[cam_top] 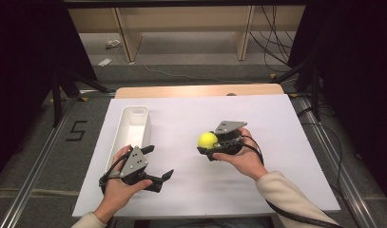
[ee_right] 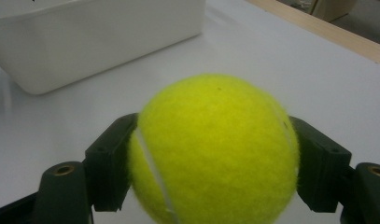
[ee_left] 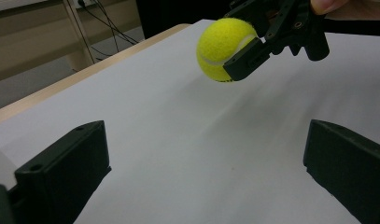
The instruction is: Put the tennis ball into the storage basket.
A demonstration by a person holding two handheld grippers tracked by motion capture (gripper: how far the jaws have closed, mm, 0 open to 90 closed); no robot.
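High view: fuzzy yellow-green tennis ball (cam_top: 208, 139) clamped in the right gripper (cam_top: 211, 144), lifted clear of the white sheet-covered surface (cam_top: 257, 123) near its middle. Left gripper (cam_top: 158, 164) spread wide, holding nothing, low at the front beside the long white plastic tray (cam_top: 132, 127).

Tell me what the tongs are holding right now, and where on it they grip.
The right tongs hold a tennis ball, pinched across its middle on two opposite sides. The left tongs are open and hold nothing.
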